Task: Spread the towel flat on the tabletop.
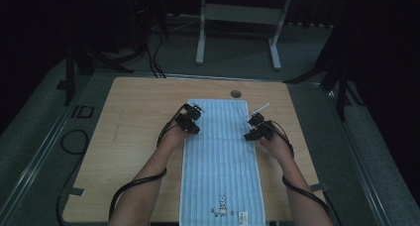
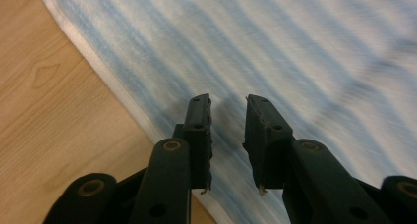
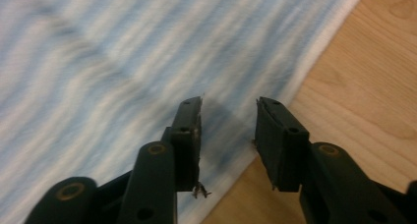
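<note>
Towel (image 1: 220,161) runs lengthwise from table's (image 1: 133,137) near edge to far; your left gripper (image 1: 192,118) and right gripper (image 1: 255,127) hover parted, empty, over its long edges.

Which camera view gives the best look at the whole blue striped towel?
The high view: the towel lies flat on the table, whole, rabbit motif at its near end. The left and right gripper views show just blurred stripes and one edge each.
</note>
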A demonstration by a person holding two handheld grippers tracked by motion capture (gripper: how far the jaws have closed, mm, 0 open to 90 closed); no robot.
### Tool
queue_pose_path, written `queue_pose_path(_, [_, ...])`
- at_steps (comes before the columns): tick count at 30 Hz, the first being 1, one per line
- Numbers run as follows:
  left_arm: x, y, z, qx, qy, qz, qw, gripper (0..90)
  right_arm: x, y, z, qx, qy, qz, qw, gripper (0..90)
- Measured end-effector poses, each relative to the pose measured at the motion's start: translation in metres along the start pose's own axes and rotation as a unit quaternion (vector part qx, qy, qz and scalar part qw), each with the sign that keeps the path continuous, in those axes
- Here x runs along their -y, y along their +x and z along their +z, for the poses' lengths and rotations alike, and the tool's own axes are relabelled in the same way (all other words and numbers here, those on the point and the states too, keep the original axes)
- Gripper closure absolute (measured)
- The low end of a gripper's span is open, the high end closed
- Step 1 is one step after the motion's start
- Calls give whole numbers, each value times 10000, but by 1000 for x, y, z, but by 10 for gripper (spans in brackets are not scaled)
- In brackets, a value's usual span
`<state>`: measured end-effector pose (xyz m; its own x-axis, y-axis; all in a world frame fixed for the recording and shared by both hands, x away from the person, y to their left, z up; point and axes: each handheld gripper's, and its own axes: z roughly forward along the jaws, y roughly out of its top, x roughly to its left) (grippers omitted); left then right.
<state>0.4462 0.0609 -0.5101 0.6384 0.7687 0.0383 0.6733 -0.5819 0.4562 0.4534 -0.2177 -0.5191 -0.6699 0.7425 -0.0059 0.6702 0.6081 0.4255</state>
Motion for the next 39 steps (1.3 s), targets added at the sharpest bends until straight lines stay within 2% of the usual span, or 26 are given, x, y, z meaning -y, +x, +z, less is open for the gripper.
queue_pose_path(3, [11, -7, -15, 314, -165, 57, 9994, 682, 9, 8, -10, -49, -119, -58, 9999, 604])
queue_pose_path(5, [20, -14, -21, 392, -209, 170, 9989, 642, 17, 14, -16, -68, -118, -87, 9999, 604])
queue_pose_path(9, [41, -27, -25, 661, -225, 244, 9973, 627, 37, 26, -26, -183, -209, -78, 9996, 574])
queue_pose_path(13, [61, -42, -23, 889, -156, 385, 9952, 616, 57, 40, -35, -245, -319, -229, 9989, 563])
queue_pose_path(17, [72, -51, -18, 918, -13, 494, 9945, 597, 70, 54, -35, -169, -350, -376, 9985, 565])
queue_pose_path(18, [74, -52, -17, 900, -67, 513, 9946, 590, 74, 57, -33, -181, -308, -419, 9985, 565])
queue_pose_path(20, [76, -51, -18, 941, -73, 447, 9945, 587, 81, 63, -28, -131, -226, -504, 9984, 560])
queue_pose_path(21, [77, -51, -19, 952, -65, 451, 9944, 587, 85, 64, -28, -112, -320, -491, 9982, 562])
queue_pose_path(26, [83, -53, -21, 993, -108, 464, 9939, 588, 98, 68, -33, -141, -424, -427, 9981, 560])
queue_pose_path(30, [87, -56, -24, 1071, -92, 460, 9931, 587, 103, 67, -36, -238, -392, -386, 9982, 550])
queue_pose_path(32, [87, -55, -25, 992, -77, 447, 9940, 558, 102, 66, -38, -298, -331, -397, 9982, 535])
queue_pose_path(33, [87, -54, -27, 904, -95, 360, 9952, 515, 101, 65, -40, -260, -352, -416, 9982, 531])
queue_pose_path(35, [86, -46, -29, 822, -130, 228, 9963, 491, 97, 60, -45, -254, -446, -347, 9981, 530])
queue_pose_path(39, [81, -22, -34, 710, -331, -76, 9969, 461, 82, 40, -53, -140, -571, -190, 9981, 543])
